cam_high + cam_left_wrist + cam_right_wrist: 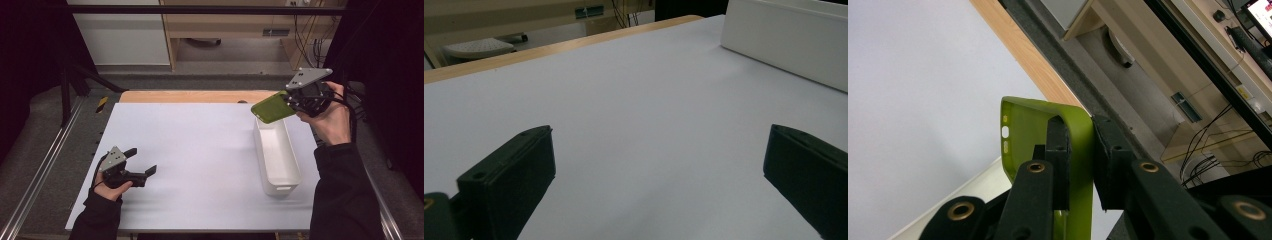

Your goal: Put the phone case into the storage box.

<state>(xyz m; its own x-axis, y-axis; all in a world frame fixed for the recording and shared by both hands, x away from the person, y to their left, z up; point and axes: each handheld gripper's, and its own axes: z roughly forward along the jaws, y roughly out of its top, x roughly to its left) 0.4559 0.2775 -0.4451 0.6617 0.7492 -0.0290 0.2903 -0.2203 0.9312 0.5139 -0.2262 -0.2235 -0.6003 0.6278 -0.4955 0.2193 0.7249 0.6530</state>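
Seen from above: a white table with a long white bin standing on its right half, long axis running near to far. Held in the air just above the bin's far end, a green phone case — thin, soft-looking, with small cut-outs near one corner. Clamped on one wall of that case, the right gripper, jaws squeezed together with the green wall pinched between them, plain in the right gripper view, where the case stands up between the two black pads and the bin's rim lies below. In the high view the case juts to the left of the gripper, tilted, its long axis lying roughly across the bin's long axis rather than along it.

At the near left, well apart from all this, the left gripper held low over bare table, jaws spread wide with nothing between them — same wide gap in the left gripper view, with the bin's wall off at the far right.

Key relation for a likely drop: bin directly below and slightly nearer than the case, open top facing up; right hand by far the nearer one. Probably needed — a turn of the case to line it up with the bin's length, then a short descent before letting go
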